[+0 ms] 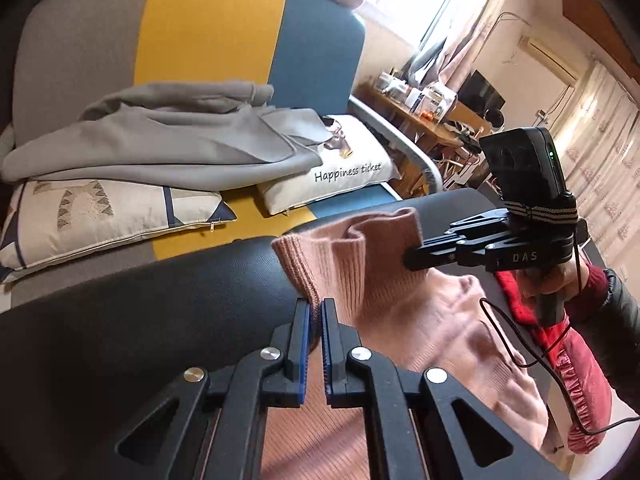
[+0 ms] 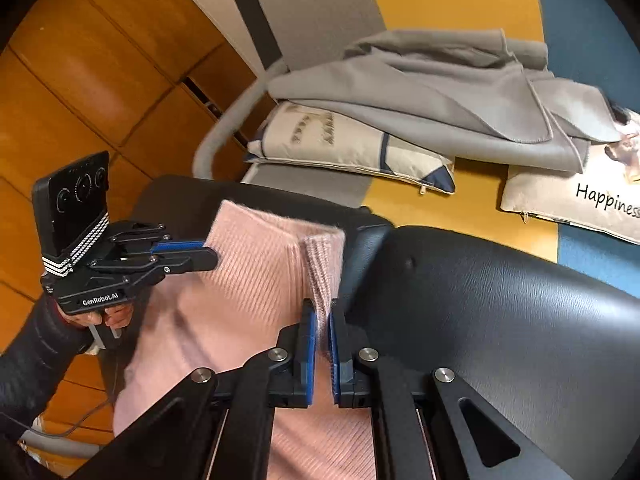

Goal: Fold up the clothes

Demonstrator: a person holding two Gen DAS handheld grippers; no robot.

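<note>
A pink ribbed knit sweater (image 1: 432, 320) lies over a black padded surface (image 1: 160, 304). My left gripper (image 1: 317, 304) is shut on its ribbed edge, which stands up between the blue pads. My right gripper (image 1: 410, 258) reaches in from the right and pinches the same raised fold. In the right wrist view my right gripper (image 2: 322, 307) is shut on the pink sweater's (image 2: 240, 288) ribbed edge, and my left gripper (image 2: 210, 252) grips the fold from the left, lifted above the black surface (image 2: 500, 312).
A folded grey garment (image 1: 160, 148) lies on two cushions (image 1: 100, 216) on a yellow, blue and grey sofa (image 1: 208, 24) beyond the black surface. A red cloth (image 1: 568, 360) lies at the right. A cluttered desk (image 1: 432, 112) stands by the window.
</note>
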